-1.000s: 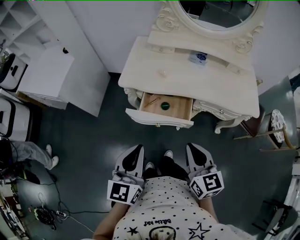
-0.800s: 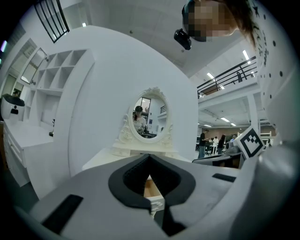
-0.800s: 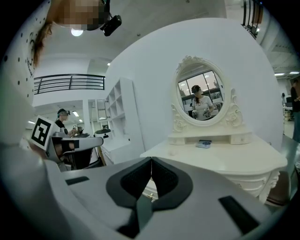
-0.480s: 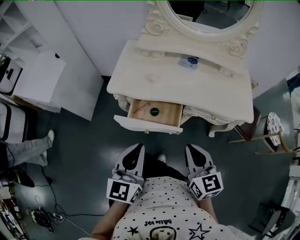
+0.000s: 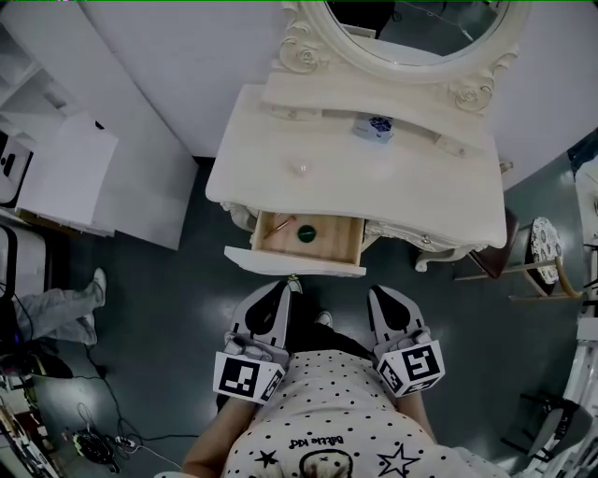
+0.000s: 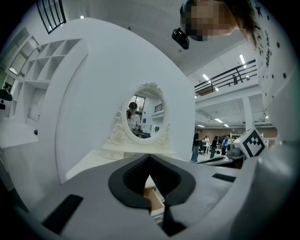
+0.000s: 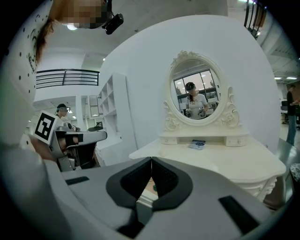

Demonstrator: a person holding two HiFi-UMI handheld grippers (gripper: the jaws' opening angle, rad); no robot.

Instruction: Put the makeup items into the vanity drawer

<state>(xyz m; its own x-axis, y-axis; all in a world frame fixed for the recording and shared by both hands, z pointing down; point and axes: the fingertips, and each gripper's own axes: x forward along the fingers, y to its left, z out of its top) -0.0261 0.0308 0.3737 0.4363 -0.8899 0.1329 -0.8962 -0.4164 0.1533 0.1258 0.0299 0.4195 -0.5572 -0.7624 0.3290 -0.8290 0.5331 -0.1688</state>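
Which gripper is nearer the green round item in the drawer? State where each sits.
Left. The left gripper is just short of the drawer front, slightly left of the green round item; the right gripper is farther off, to its right.

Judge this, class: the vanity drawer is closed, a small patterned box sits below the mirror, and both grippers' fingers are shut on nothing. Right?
Wrong on the drawer: the head view shows it pulled open. The rest stands: the patterned box sits below the mirror, and the left gripper and right gripper are shut on nothing.
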